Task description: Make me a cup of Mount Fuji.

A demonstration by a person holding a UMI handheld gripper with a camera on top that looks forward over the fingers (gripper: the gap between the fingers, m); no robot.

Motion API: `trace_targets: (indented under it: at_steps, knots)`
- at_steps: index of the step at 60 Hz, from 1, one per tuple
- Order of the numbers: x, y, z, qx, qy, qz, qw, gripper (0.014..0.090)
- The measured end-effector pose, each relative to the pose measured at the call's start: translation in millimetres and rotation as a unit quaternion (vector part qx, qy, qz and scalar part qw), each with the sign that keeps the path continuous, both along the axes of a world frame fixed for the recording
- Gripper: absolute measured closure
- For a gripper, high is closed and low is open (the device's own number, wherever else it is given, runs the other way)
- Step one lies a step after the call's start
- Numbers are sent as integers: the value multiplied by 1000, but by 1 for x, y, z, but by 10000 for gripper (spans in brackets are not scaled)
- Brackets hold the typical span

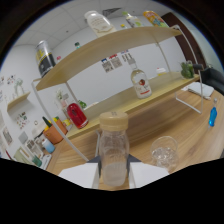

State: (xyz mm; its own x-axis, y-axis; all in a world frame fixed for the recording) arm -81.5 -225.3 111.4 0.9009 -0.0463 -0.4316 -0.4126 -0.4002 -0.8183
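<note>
A clear bottle (114, 155) with a tan screw cap stands between my fingers, and my gripper (114, 169) is shut on its lower body. The bottle looks nearly empty, with a little pale content at the bottom. It stays upright along the fingers while the room behind it leans, so it is carried in a tilted gripper. Just ahead and to the right of the fingers, a clear glass (164, 150) holding ice cubes sits on the wooden table (190, 125). The white finger pads (80, 174) show on both sides of the bottle.
A two-level wooden shelf (115, 45) stands beyond the bottle. It carries a red bottle (77, 115), a clear bottle with a red label (141, 83) and more bottles on top. An orange cup (52, 134) is at the left, a blue object (213, 117) at the right.
</note>
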Motion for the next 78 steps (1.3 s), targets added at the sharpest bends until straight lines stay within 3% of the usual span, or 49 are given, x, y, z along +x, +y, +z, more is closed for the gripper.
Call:
trace_targets:
  at_steps: [14,25,42,51,63,68,78]
  knots:
    - [5,5,6,-4,270,-63,961,652]
    - [3,8,18,9,432,-91,897,652]
    - [14,14,40,36,650,-119,750,653]
    - [19,15,43,40,680,-121,722,653]
    - [13,13,43,26,653,-107,749,653]
    - [8,9,48,23,579,-91,810,653]
    - [-2,3,66,57,305,-38,950,652]
